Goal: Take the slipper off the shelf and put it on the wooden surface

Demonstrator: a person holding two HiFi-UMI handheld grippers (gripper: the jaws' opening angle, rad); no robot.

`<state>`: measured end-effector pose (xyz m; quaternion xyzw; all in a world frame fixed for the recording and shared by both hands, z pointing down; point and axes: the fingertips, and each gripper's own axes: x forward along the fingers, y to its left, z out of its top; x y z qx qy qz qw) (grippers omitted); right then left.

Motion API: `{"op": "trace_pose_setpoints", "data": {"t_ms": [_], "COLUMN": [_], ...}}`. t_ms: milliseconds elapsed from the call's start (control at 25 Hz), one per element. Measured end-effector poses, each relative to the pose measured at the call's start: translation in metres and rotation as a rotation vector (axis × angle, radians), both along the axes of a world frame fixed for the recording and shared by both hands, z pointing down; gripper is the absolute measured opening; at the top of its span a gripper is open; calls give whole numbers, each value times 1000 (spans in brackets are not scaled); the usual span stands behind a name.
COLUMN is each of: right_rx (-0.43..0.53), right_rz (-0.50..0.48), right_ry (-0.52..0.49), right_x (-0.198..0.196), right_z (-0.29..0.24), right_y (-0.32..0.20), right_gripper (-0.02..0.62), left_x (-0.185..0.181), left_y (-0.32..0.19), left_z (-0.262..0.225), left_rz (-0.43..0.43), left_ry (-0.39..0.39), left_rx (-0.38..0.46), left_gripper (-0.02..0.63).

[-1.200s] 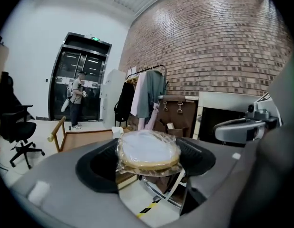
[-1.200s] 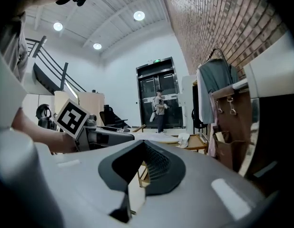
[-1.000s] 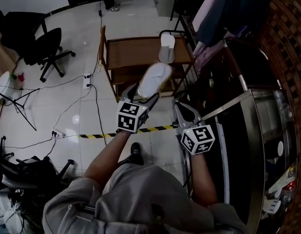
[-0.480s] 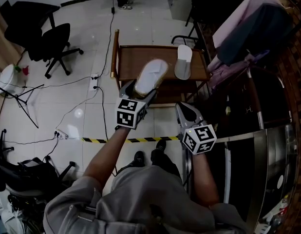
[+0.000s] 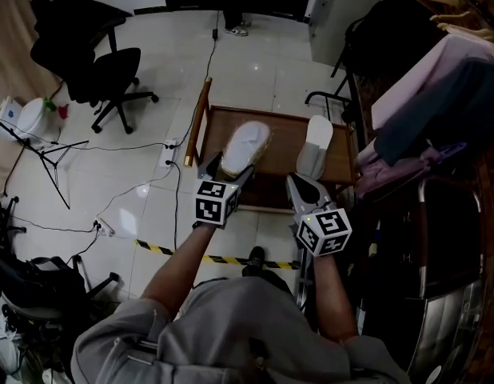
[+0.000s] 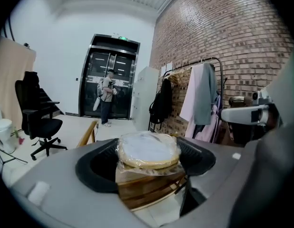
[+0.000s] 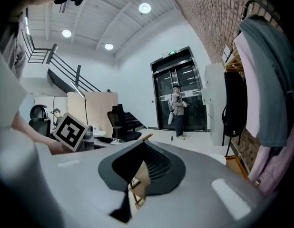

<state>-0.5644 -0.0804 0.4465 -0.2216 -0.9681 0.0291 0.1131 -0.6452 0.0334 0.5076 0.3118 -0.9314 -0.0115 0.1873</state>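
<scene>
In the head view my left gripper (image 5: 229, 169) is shut on the heel end of a pale slipper (image 5: 247, 145). It holds the slipper over the left part of the wooden table top (image 5: 280, 137). The left gripper view shows that slipper (image 6: 148, 151), wrapped in clear film, between the jaws with the wood below it. A second pale slipper (image 5: 315, 144) lies on the table's right side. My right gripper (image 5: 303, 187) hovers at the table's near edge, its jaws together with nothing in them.
A black office chair (image 5: 103, 62) and floor cables stand to the left. Yellow-black tape (image 5: 163, 249) crosses the tiles near my feet. A rack of hanging clothes (image 5: 439, 86) lines the right side. A person (image 6: 107, 96) stands by the far glass doors.
The table has come closer in the head view, and the slipper in my left gripper now hangs over its top instead of before its near edge. Both grippers keep their state.
</scene>
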Motion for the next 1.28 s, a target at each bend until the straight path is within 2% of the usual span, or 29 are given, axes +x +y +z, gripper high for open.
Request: {"op": "trace_pose_setpoints", "data": {"t_ms": [160,360,760,1000,1280], "right_rx": [-13,14,25,26,28], "right_rz": [-42,-79,-21,-28,-38], "right_ry": [17,46,120,156,173], "right_x": [-28,-54,-89,-94,-98], "right_z": [7,19,51,63,72], "right_y": [-12,-26,-61,-60,-59], "right_gripper": [0,0,0,0,0], "left_x": [-22,-50,-120,-124,-116], "left_y": [-14,-27,-30,-30,-36], "left_z": [10,23,87,124,166], "left_rz": [-37,-80,-157,-159,-150], "left_ry": [14,30,83,134,244], "left_rx": [-8,16,-8,-41,-104], "left_gripper": [380,380,380,382,385]}}
